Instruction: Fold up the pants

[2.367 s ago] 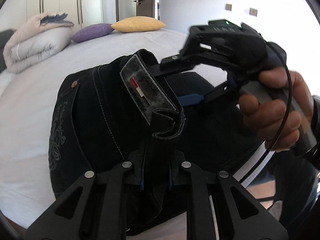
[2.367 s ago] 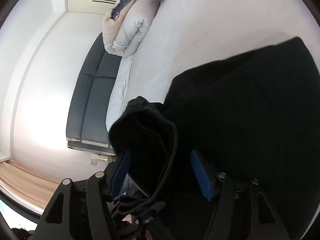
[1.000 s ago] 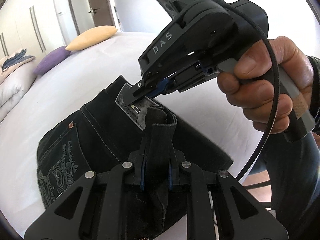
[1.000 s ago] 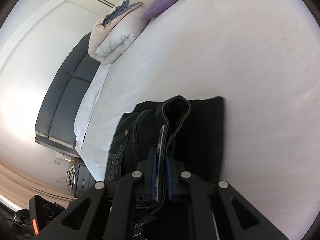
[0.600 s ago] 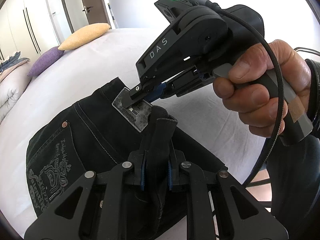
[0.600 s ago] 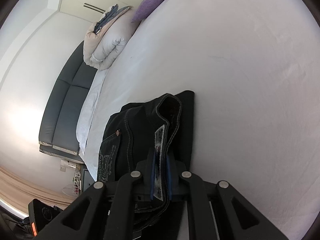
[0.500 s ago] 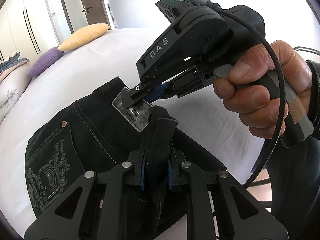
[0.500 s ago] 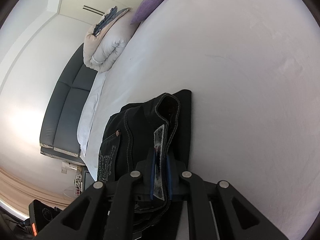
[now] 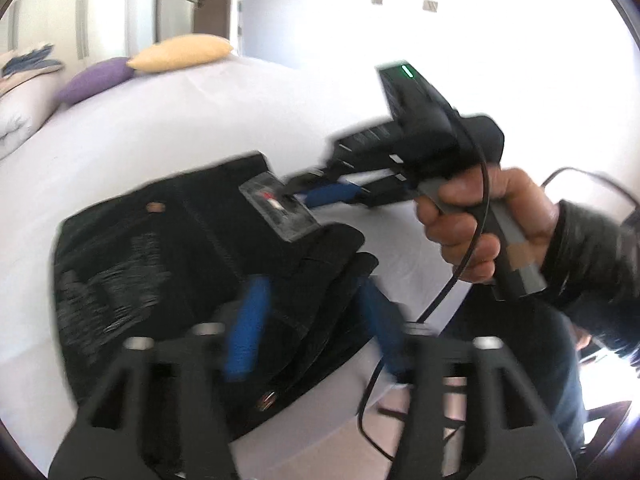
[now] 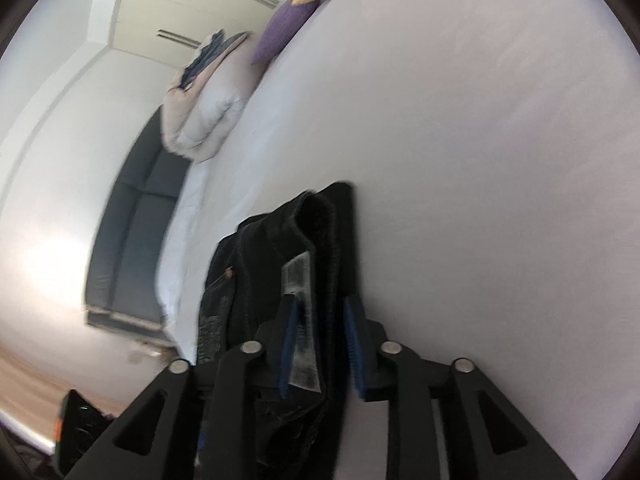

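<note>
1. Much was hard to make out: the left wrist view was smeared with motion, so the embroidery on the back pocket of the folded black denim pants (image 9: 168, 264) read only as grey streaks, and the print on the grey waistband patch (image 9: 280, 212) was illegible.
2. My left gripper (image 9: 312, 328) had its jaws opening; the blue pads (image 9: 246, 332) stood clear on either side of a raised fold of the waistband, which sat loose between them, released.
3. My right gripper (image 10: 320, 344) was opening too. The waistband and its patch were between the blue pads (image 10: 290, 344), but a gap showed at the right pad, so I was no longer pinching it.
4. In the left view my right hand (image 9: 476, 224) was clenched around the grey handle, and the dark sleeve (image 9: 592, 264) ran out of the picture at the right edge. A black cable (image 9: 460, 280) dropped behind my left gripper.
5. The pants lay near the bed's near edge, on the white bedsheet (image 10: 460, 160).
6. At the bed's far end lay a purple cushion (image 9: 96, 78) and a yellow cushion (image 9: 180, 54), touching, beside a rolled white duvet (image 10: 208, 120).
7. A dark grey sofa (image 10: 132, 240) stood along the bed's side, cream wardrobe doors (image 10: 192, 8) behind it; the wall at right was blown out white.
</note>
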A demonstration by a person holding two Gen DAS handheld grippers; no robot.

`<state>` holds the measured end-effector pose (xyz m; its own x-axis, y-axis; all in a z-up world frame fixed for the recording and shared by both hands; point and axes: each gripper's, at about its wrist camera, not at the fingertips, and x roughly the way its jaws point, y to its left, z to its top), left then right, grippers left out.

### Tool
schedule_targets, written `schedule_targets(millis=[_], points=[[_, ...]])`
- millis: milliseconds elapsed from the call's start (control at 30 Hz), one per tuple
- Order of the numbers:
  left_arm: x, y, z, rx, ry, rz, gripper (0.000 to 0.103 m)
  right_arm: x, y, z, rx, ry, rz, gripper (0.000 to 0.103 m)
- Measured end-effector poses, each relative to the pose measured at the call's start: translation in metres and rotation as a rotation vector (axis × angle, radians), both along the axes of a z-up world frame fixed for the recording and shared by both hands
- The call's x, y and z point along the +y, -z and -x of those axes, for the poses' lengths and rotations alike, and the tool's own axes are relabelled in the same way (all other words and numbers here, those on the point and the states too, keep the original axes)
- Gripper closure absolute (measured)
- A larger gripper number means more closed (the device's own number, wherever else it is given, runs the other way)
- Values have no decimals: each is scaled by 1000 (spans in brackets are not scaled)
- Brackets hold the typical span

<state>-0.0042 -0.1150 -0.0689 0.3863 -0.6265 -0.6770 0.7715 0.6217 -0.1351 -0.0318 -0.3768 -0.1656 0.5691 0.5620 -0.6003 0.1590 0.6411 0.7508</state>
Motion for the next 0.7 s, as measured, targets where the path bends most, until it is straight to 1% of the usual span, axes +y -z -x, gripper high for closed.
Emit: schedule_targets(millis=[33, 100, 133, 167, 200, 233, 267, 300, 367, 400, 433, 467, 567, 700], points=[[13, -6, -2, -10, -27, 18, 42, -1, -6, 5, 9, 13, 2, 69], [37, -17, -17, -9, -96, 28, 42, 3, -21, 14, -22, 4, -8, 69], [45, -18, -25, -5, -122, 29, 43, 12, -33, 19, -51, -21, -5, 74], [54, -18, -35, -6, -157, 21, 43, 20, -40, 22, -67, -45, -1, 82], [60, -17, -46, -8, -188, -1, 45, 29, -46, 24, -78, -69, 5, 84], [65, -14, -58, -10, -211, -31, 57, 41, -51, 25, -83, -101, 16, 86], [69, -9, -71, -2, -229, -62, 63, 52, -52, 24, -77, -129, 27, 87], [70, -5, -80, 13, -238, -80, 70, 60, -51, 23, -63, -146, 42, 88], [71, 6, -100, 50, -246, -114, 70, 70, -39, 21, -2, -150, 83, 89], [70, 17, -107, 74, -242, -157, 70, 71, -31, 21, 31, -141, 91, 90], [67, 26, -110, 91, -236, -182, 71, 71, -23, 24, 59, -128, 96, 99], [67, 33, -112, 99, -234, -193, 71, 68, -17, 29, 66, -110, 96, 103], [67, 38, -107, 85, -235, -217, 71, 62, -14, 46, 48, -72, 46, 103], [69, 38, -107, 76, -242, -232, 71, 57, -13, 68, 37, -38, 22, 103]])
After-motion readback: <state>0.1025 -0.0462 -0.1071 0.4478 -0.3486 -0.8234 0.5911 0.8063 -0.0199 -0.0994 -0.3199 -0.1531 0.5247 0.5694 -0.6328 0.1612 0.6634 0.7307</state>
